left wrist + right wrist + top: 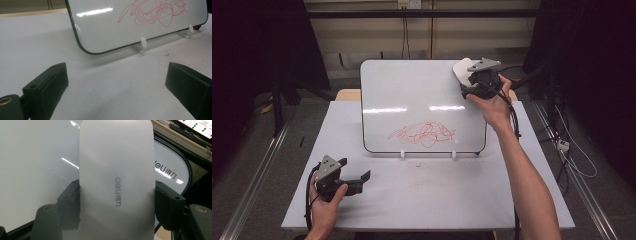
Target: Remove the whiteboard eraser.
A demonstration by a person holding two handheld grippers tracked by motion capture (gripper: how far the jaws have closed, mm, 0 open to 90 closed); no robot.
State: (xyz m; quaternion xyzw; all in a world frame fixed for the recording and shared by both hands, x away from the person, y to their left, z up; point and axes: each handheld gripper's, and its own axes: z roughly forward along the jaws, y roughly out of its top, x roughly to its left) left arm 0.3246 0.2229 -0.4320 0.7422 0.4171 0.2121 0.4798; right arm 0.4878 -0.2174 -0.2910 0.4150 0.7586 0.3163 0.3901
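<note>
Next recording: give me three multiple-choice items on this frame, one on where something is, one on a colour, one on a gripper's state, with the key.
1. Where is the white eraser?
A. at the whiteboard's upper right corner
B. flat on the table by the left gripper
C. on the floor

2. What colour is the scribble on the whiteboard?
A. blue
B. red
C. green

3. How do the jaws of the left gripper stand?
A. shut on a marker
B. shut on the eraser
C. open, with nothing between them

Key: A, the high view shows the right gripper holding the eraser at that corner; B, the lines show red in the high view and the left gripper view; C, the left gripper view shows bare table between the wide-apart jaws.
</note>
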